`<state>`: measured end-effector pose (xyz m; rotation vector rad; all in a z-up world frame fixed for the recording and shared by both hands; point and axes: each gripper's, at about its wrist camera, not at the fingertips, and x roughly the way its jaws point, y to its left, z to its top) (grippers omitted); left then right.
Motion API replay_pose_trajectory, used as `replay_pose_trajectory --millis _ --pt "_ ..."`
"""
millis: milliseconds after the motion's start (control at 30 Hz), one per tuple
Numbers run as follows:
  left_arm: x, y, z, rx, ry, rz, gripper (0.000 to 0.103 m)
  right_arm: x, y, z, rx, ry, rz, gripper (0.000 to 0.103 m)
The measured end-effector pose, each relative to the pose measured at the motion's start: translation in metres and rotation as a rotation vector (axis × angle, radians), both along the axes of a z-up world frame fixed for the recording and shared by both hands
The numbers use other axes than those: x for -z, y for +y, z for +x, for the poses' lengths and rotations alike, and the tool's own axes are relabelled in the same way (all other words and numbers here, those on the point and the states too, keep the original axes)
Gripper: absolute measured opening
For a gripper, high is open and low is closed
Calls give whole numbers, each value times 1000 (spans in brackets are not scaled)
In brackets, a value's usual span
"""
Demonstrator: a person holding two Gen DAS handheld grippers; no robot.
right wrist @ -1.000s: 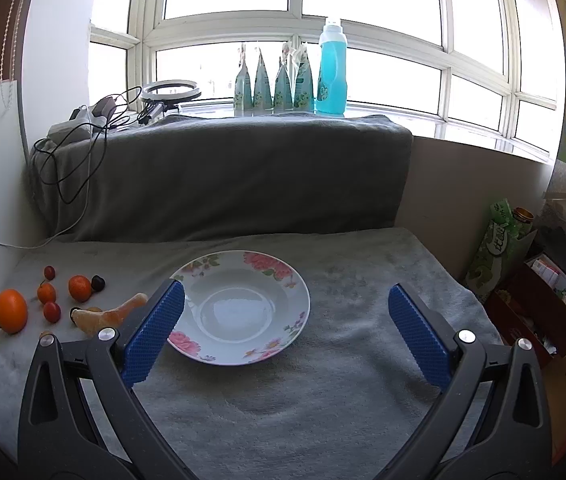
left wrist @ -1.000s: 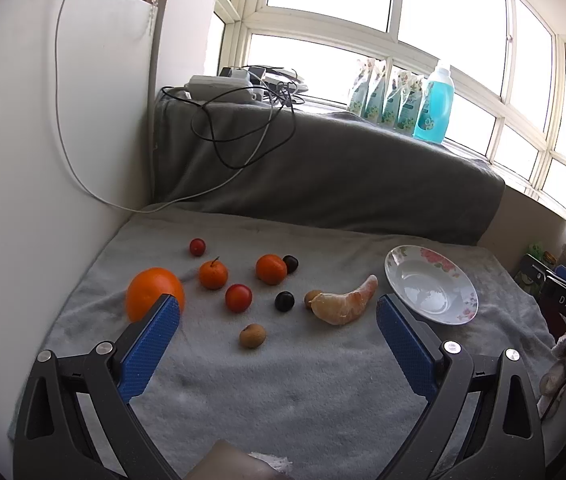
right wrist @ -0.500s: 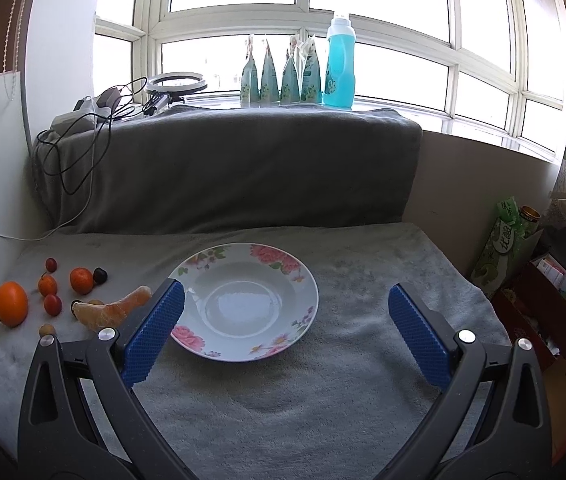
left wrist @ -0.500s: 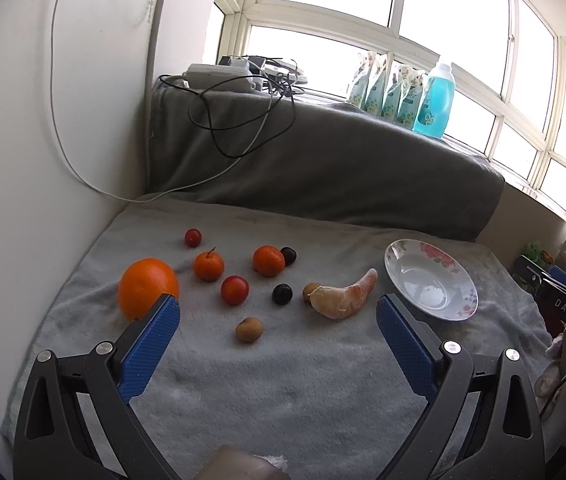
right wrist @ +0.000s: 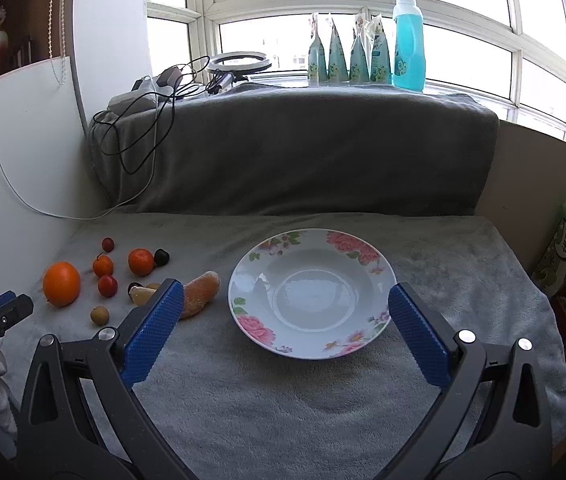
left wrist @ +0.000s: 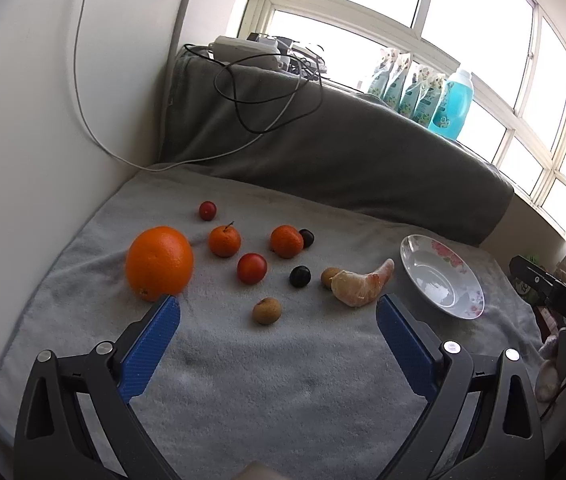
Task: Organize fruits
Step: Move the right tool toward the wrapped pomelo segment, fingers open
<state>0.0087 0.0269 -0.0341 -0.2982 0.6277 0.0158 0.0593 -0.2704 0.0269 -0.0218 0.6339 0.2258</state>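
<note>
Fruit laid out on a grey towel (left wrist: 267,392) beside a floral plate (right wrist: 379,268), which serves as landmark. In the right wrist view the blue finger pad (right wrist: 155,328) of the right gripper (right wrist: 286,330) covers part of the peeled citrus segment (left wrist: 359,286), and the small brown fruit touching that segment is barely visible there. The left gripper (left wrist: 277,338) appears in that view only as a cropped tip at the frame's left edge.

Count, all left of the plate: one large orange (left wrist: 159,262), farthest from it; two small tangerines (left wrist: 224,241); two red cherry tomatoes (left wrist: 251,268); two dark round fruits (left wrist: 300,276); two small brown fruits (left wrist: 267,311); one peeled segment, nearest the plate. The plate holds no fruit.

Both grippers have their fingers spread wide with nothing between them. The left one hovers over the fruit, the right one over the plate's near rim.
</note>
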Motion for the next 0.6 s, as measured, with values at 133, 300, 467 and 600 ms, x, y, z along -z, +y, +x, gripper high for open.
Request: replay_pose_trajectory --millis 133,300,467,600 --pt "5 6 -1 -6 7 -11 98 1 15 7 -80 40 -7 103" --pt "11 11 -3 -9 14 -19 98 2 32 19 -171 94 1 103" --pt "17 14 -3 -10 27 -34 97 5 41 31 -193 122 10 103" --pt "20 13 1 7 33 -52 92 6 44 41 -224 165 38 103"
